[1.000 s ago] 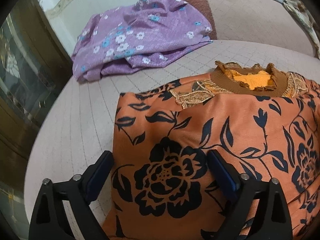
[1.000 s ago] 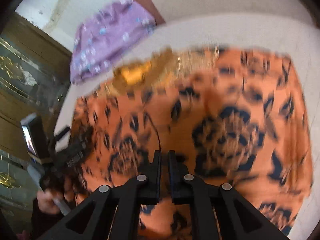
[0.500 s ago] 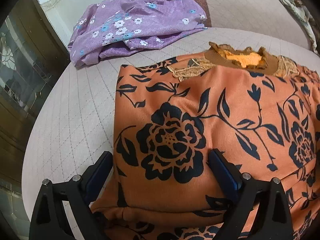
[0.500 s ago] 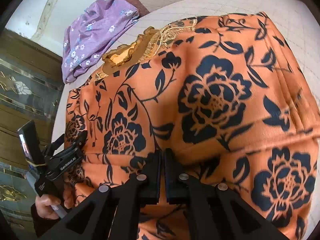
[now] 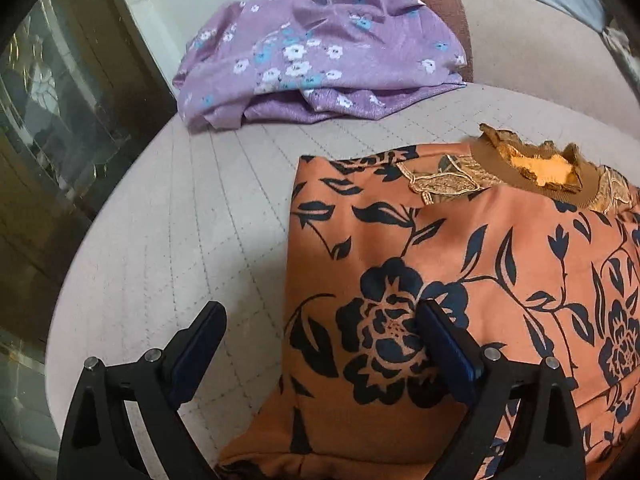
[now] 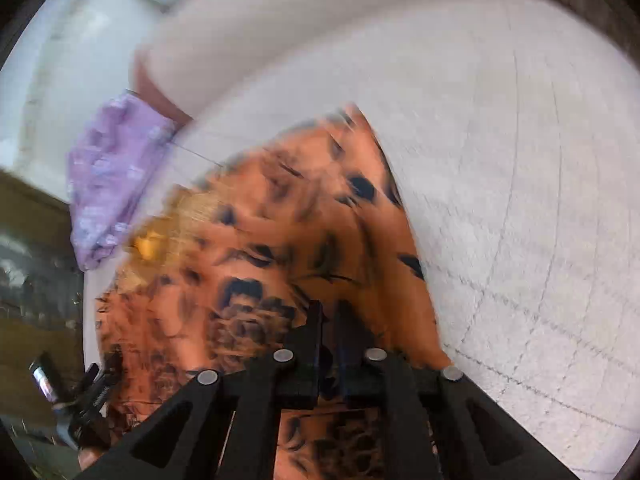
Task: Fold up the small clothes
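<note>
Folding the orange top (image 5: pixel 472 280) on the bed (image 5: pixel 192 216) works best if the right gripper (image 6: pixel 328 312), clenched on its cloth, pulls the edge over slowly and straight. The left gripper (image 5: pixel 320 332) is wide open, holding nothing.

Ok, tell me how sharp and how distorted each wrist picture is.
Left wrist view: sharp, the orange floral garment and purple garment crisp, fisheye bending the quilted surface. Right wrist view: heavy motion blur smears the print; only the right tongs stay fairly crisp.
</note>
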`<control>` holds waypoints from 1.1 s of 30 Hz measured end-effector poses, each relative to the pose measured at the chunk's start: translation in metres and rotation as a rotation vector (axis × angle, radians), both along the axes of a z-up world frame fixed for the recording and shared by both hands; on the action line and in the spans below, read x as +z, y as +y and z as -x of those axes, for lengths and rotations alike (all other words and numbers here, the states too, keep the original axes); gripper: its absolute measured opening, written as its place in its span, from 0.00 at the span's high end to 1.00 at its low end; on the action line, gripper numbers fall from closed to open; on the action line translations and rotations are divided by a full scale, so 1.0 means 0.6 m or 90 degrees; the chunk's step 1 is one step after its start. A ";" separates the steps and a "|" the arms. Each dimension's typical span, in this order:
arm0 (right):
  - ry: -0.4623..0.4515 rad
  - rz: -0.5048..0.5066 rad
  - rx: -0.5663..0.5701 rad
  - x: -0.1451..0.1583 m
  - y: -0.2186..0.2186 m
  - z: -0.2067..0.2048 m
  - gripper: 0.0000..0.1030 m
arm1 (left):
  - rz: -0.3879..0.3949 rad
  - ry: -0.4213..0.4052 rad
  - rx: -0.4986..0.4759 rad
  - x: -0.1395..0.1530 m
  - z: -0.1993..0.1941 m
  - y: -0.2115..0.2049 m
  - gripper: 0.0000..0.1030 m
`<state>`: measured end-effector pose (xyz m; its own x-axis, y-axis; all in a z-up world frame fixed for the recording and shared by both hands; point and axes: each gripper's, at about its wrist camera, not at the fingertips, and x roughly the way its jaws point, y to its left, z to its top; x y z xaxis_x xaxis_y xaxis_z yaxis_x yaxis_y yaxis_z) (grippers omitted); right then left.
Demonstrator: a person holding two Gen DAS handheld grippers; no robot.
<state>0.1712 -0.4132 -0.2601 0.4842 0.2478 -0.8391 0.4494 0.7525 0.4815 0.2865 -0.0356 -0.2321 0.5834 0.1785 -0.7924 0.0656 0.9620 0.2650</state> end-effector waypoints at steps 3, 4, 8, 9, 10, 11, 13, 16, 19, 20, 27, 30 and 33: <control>-0.048 0.006 -0.008 0.025 -0.005 -0.006 0.91 | -0.008 -0.015 -0.026 0.010 0.010 -0.011 0.07; -0.082 0.018 -0.016 0.039 -0.005 -0.005 0.91 | -0.001 -0.022 -0.027 0.014 0.011 -0.010 0.07; -0.088 0.031 -0.025 0.025 -0.003 -0.022 0.91 | -0.005 -0.023 -0.037 0.011 0.008 -0.020 0.07; -0.061 0.027 -0.017 0.005 0.000 -0.033 0.90 | -0.023 -0.005 -0.039 -0.002 0.002 -0.023 0.06; -0.055 0.027 -0.015 -0.005 -0.001 -0.039 0.93 | -0.028 -0.004 -0.041 -0.010 0.001 -0.026 0.05; -0.068 0.025 -0.025 -0.004 -0.002 -0.037 0.93 | -0.025 -0.019 -0.039 -0.008 0.002 -0.024 0.05; -0.059 0.017 -0.025 0.008 0.001 -0.040 0.91 | -0.029 -0.011 -0.039 -0.005 -0.001 -0.026 0.05; -0.084 0.009 0.002 0.017 0.022 -0.039 0.91 | -0.017 -0.010 -0.034 -0.003 -0.003 -0.023 0.05; -0.079 0.001 0.048 0.019 0.051 -0.047 0.91 | 0.014 -0.005 -0.037 0.003 -0.005 -0.019 0.05; -0.080 0.002 0.061 0.020 0.059 -0.045 0.91 | 0.017 -0.005 -0.038 0.004 -0.003 -0.020 0.05; -0.102 0.058 0.159 0.036 0.132 -0.045 0.91 | 0.037 -0.044 -0.063 0.024 0.012 -0.033 0.05; -0.102 0.049 0.159 0.032 0.136 -0.046 0.91 | 0.038 -0.053 -0.073 0.028 0.016 -0.039 0.05; -0.100 0.044 0.155 0.028 0.136 -0.048 0.91 | 0.040 -0.055 -0.079 0.031 0.017 -0.041 0.05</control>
<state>0.2002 -0.3316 -0.2434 0.5427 0.3177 -0.7776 0.1760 0.8622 0.4750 0.2765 -0.0604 -0.2138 0.6643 0.0523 -0.7456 0.1641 0.9630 0.2138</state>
